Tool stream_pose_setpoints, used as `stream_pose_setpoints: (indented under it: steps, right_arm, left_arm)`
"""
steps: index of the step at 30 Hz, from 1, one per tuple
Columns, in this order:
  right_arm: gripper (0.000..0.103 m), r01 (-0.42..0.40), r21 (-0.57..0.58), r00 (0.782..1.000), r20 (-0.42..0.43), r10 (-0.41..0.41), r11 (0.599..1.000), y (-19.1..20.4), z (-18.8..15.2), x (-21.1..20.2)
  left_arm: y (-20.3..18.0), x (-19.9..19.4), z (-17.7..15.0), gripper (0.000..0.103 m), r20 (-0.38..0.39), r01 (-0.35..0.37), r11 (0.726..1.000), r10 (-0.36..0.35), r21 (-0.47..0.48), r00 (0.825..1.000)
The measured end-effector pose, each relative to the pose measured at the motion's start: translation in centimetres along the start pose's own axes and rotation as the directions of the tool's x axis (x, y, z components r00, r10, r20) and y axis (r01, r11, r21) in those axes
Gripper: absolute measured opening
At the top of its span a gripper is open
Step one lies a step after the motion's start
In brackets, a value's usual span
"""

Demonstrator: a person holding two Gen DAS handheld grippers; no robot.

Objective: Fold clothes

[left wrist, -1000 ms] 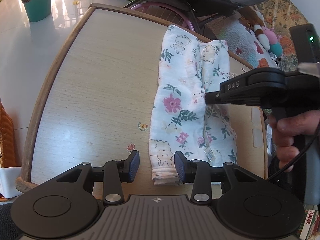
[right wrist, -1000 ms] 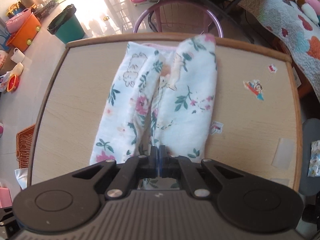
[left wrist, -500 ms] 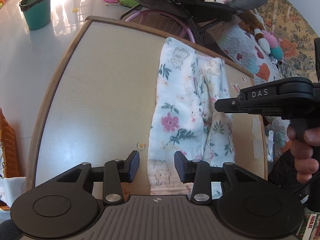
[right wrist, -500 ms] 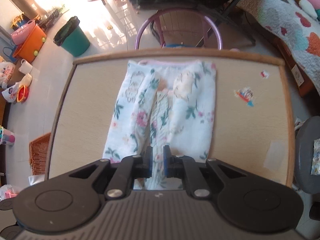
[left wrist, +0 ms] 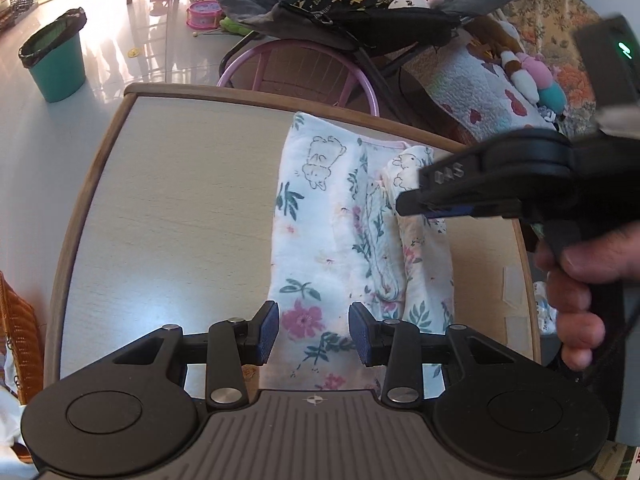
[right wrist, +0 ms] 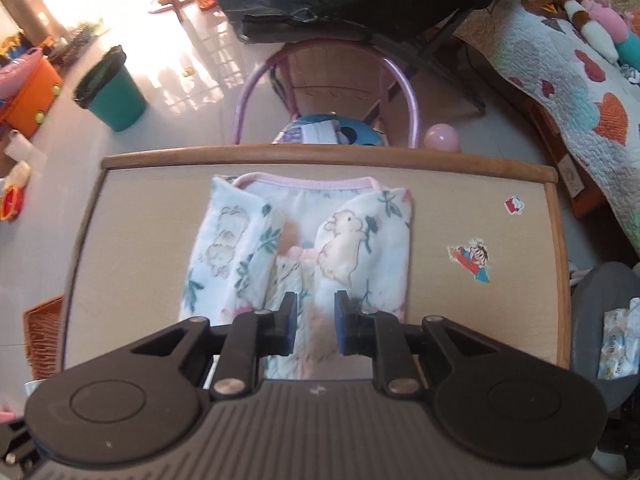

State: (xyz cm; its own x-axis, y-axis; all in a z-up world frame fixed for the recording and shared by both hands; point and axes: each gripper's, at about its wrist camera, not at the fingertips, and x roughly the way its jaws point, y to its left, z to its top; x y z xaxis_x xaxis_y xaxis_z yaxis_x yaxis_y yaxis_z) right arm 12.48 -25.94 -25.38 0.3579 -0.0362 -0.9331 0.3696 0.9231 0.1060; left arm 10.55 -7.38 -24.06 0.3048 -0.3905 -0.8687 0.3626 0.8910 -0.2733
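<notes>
Wooden table (right wrist: 120,240), folded floral garment (right wrist: 240,264)

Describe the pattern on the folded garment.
White garment with flowers, leaves and bunnies, pink-trimmed edge; clearest in right wrist view.

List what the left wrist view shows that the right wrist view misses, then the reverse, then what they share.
Only the left wrist view: the right gripper seen from the side, with the hand on its handle, and the left gripper, open.

Only the right wrist view: two stickers on the table, a pink ball on the floor and an orange bin.

Both: the floral garment lying on the table, the pink chair and the green bin.
</notes>
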Motion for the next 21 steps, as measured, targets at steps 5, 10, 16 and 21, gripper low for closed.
stream_pose_setpoints:
  steps: [5, 10, 16, 21]
  right_arm:
    - [0.011, 0.044, -0.044, 0.999, -0.009, -0.044, 0.998, 0.1, 0.5, 1.7]
    - [0.003, -0.002, -0.046, 1.0, 0.028, 0.003, 0.999, -0.3, 0.2, 1.3]
    - [0.003, -0.061, -0.039, 0.996, 0.058, 0.064, 0.997, 0.0, 0.3, 0.4]
    - [0.003, -0.084, -0.019, 0.995, 0.048, 0.085, 0.996, 0.3, 0.2, 1.4]
  left_arm:
    - [-0.1, 1.0, 0.0, 0.041, -0.022, 0.0, 1.0, -0.001, -0.009, 1.0]
    - [0.1, 1.8, -0.1, 0.041, -0.027, 0.001, 1.0, -0.001, -0.013, 1.0]
    - [-0.1, 2.5, -0.1, 0.041, -0.026, 0.009, 1.0, -0.009, -0.003, 1.0]
    - [-0.6, 3.2, -0.3, 0.041, -0.033, 0.008, 1.0, -0.007, 0.015, 0.999]
